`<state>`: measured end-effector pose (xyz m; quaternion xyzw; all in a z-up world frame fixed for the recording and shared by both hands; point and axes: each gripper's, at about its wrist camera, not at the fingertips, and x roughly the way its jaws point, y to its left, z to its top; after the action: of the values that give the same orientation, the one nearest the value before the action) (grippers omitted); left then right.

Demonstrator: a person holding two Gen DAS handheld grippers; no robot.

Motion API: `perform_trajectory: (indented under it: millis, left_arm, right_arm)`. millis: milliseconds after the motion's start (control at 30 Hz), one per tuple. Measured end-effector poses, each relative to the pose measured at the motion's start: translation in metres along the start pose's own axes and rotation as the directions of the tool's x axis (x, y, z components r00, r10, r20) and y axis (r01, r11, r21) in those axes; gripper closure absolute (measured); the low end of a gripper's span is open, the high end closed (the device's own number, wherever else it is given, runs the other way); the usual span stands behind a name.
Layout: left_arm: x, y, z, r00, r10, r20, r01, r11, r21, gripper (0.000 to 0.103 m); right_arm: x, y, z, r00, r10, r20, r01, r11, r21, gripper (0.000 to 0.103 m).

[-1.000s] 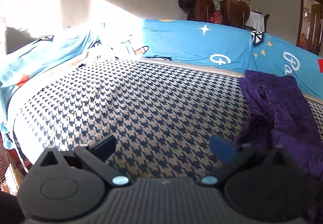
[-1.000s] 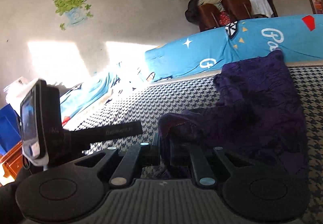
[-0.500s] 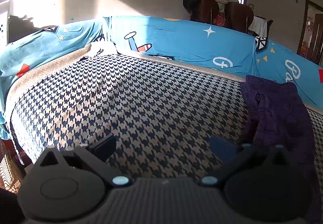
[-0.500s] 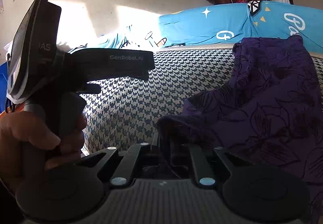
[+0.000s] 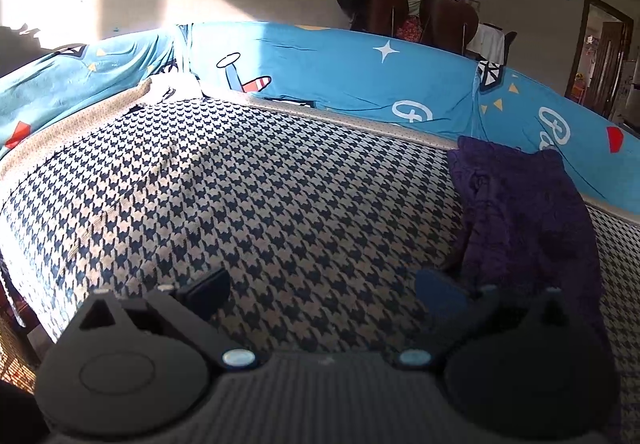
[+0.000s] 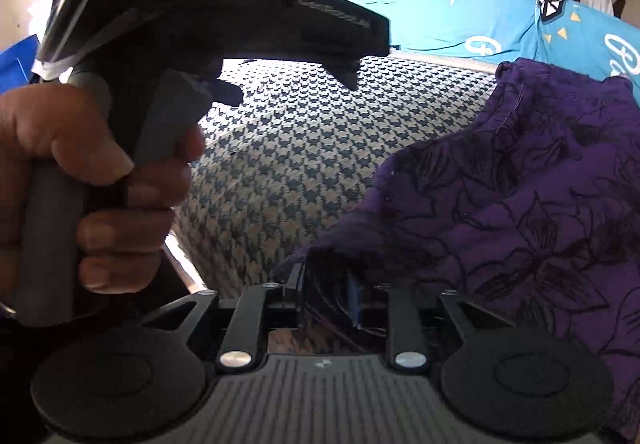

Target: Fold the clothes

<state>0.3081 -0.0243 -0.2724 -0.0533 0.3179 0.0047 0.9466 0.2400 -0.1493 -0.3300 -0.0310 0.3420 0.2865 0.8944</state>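
Note:
A purple garment with a dark flower print (image 6: 520, 184) lies on the houndstooth mattress (image 6: 288, 148), stretching back to the blue bumper. In the left wrist view the purple garment (image 5: 520, 216) lies at the right. My right gripper (image 6: 326, 296) is shut on the garment's near edge and holds it lifted a little. My left gripper (image 5: 320, 284) is open and empty above the mattress (image 5: 260, 204), left of the garment. The left gripper's body, held in a hand, fills the left of the right wrist view (image 6: 168, 56).
A blue printed bumper (image 5: 360, 76) runs along the mattress's far and left sides. Brown chairs piled with clothes (image 5: 416, 8) stand behind it. A doorway (image 5: 600, 56) is at the far right. The mattress's near left edge (image 5: 24, 284) drops to the floor.
My right gripper has pulled the garment's edge nearer and lower while still shut on it. The left gripper has come closer beside the right one and tilted down toward the mattress.

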Motion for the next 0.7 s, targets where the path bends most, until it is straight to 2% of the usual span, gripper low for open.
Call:
perform_trajectory:
  millis: [200,367,467,533,700]
  left_arm:
    - [0.001,-0.010,-0.004,0.999,-0.032,-0.011,0.033,0.999,0.044,0.000]
    - [0.008,-0.017,-0.009,0.999,-0.027,-0.042,0.030,0.997,0.069,0.000]
    - [0.011,-0.024,-0.013,0.998,-0.029,-0.057,0.035,0.995,0.096,0.000]
    - [0.012,-0.029,-0.017,0.997,-0.036,-0.069,0.043,0.993,0.113,0.000]
    - [0.014,-0.041,-0.024,0.996,-0.043,-0.083,0.056,0.986,0.155,0.000]
  right_arm:
    - [-0.011,-0.008,-0.003,0.995,0.097,-0.026,-0.096,0.995,0.032,0.079]
    - [-0.037,-0.026,-0.012,1.000,0.002,0.023,-0.004,0.997,0.078,0.079]
    - [-0.058,-0.042,-0.017,0.994,-0.096,0.057,0.088,0.986,0.138,0.079]
    - [-0.073,-0.051,-0.023,0.983,-0.164,0.078,0.148,0.973,0.175,0.079]
    - [-0.103,-0.079,-0.034,0.942,-0.327,0.076,0.289,0.905,0.314,0.077]
